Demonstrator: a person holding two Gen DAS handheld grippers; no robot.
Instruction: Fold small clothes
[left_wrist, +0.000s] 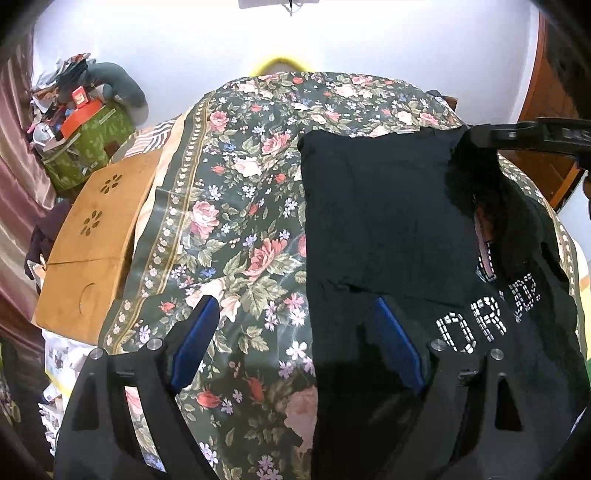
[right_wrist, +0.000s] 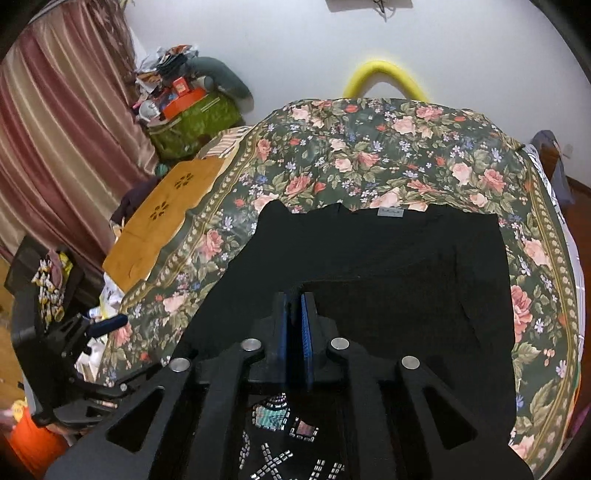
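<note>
A black T-shirt with sparkly white lettering lies on the floral bedspread. My left gripper is open, hovering over the shirt's left edge; one blue pad is over the bedspread, the other over black cloth. My right gripper is shut on a raised fold of the shirt; it also shows in the left wrist view, lifting the shirt's right side. The left gripper shows at the left of the right wrist view.
A wooden lap board lies on the bed's left edge. A green bag piled with clutter stands behind it. Pink curtains hang at left. A yellow hoop leans on the wall. A wooden door is at right.
</note>
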